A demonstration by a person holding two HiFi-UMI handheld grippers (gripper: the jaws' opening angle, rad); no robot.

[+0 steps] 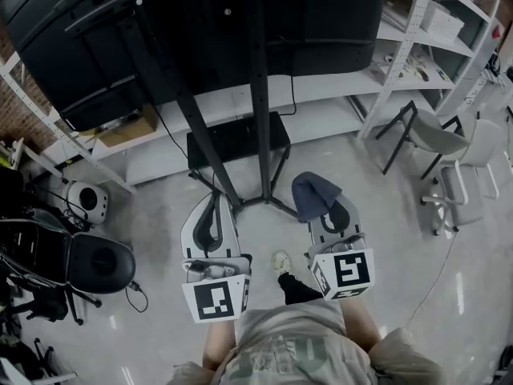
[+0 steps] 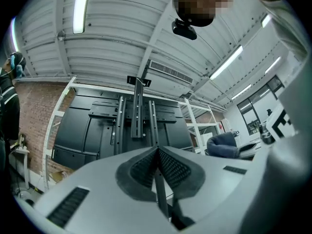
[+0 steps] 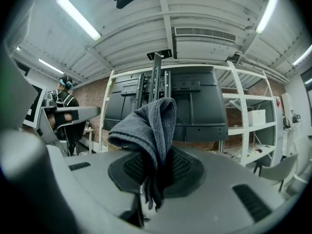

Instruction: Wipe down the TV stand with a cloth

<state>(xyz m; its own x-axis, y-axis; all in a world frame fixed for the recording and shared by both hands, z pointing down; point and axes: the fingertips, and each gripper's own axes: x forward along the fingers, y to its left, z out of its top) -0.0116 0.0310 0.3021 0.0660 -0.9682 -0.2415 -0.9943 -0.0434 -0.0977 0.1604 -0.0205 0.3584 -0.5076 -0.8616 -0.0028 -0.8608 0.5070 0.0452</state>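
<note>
The grey cloth (image 3: 148, 126) sits clamped in the right claw (image 3: 158, 167), bunched above its tips before the TV stand (image 3: 157, 82), while the left claw (image 2: 157, 157) is pressed together on nothing

Grey cloth (image 3: 146, 126): soft, fine ribbed weave, matt. TV stand (image 1: 258, 95): black metal, smooth matt paint. Left gripper (image 2: 157, 162) & right gripper (image 3: 155, 172): matt grey plastic shells; pads (image 2: 173, 167) black, dimpled, rubbery. Floor (image 1: 160, 231): smooth concrete, slight sheen. Shelving (image 1: 345, 83): white-painted metal.

TV stand (image 1: 259, 111) ahead, open floor (image 1: 152, 215) around base
</note>
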